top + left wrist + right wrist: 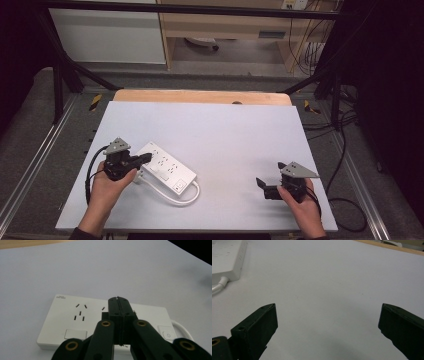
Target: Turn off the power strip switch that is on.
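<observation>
A white power strip (166,168) lies on the pale table top (220,135) at the left, its white cable (175,199) looping off its near end. My left gripper (146,158) hovers over the strip's left end with its jaws pressed together and nothing between them. In the left gripper view the closed jaw tips (118,300) sit above the strip (75,315), beside its socket holes and a switch (75,334). My right gripper (270,177) rests near the table's front right, jaws wide apart and empty. The right gripper view has the strip's end (227,260) at top left.
A wooden board edge (200,96) runs along the far side of the table. Black frame bars (70,70) and cables (345,150) flank the table. A wooden cabinet (225,25) stands behind on the floor.
</observation>
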{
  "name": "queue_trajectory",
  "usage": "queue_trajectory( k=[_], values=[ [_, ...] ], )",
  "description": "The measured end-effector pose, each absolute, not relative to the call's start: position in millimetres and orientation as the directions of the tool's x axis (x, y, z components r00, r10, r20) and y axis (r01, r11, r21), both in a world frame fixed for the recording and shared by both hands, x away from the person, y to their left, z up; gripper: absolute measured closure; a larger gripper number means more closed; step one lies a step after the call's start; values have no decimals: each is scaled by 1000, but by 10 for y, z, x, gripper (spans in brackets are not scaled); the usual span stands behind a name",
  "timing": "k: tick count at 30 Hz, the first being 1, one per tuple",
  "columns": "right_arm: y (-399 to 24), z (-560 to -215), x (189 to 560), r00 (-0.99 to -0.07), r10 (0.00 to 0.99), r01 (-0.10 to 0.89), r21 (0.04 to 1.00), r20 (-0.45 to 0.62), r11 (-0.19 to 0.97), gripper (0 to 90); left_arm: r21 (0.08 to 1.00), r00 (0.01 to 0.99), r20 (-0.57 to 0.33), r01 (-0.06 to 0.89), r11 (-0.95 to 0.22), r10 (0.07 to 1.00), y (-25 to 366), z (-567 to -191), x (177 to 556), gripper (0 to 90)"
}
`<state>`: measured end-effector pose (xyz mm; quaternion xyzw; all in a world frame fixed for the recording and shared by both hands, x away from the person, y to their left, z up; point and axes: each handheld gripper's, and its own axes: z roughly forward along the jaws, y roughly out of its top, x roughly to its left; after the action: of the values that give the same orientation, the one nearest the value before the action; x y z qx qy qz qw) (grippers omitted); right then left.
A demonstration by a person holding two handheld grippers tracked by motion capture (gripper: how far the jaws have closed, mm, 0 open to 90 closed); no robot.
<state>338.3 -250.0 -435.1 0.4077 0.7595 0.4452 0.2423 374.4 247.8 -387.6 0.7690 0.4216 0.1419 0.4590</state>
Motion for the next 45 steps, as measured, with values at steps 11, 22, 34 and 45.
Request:
queue_trajectory(
  k=[11,22,34,45],
  values=[
    [-2495,-4361,3390,-551,835,409,870,-3,273,29,800,587,-155,546,-248,795,2484,-3986,3780,900],
    [-2491,-4367,3393,-550,835,412,869,-3,275,30,783,583,-138,559,-273,801,2476,-4057,3799,900],
    [-2489,-4370,3392,-551,834,415,867,-1,275,30,754,595,-92,565,-335,799,2395,-4141,3814,900],
    [-2481,-4373,3391,-553,833,419,863,-2,280,30,741,592,-82,575,-348,802,2365,-4215,3843,900]
  ],
)
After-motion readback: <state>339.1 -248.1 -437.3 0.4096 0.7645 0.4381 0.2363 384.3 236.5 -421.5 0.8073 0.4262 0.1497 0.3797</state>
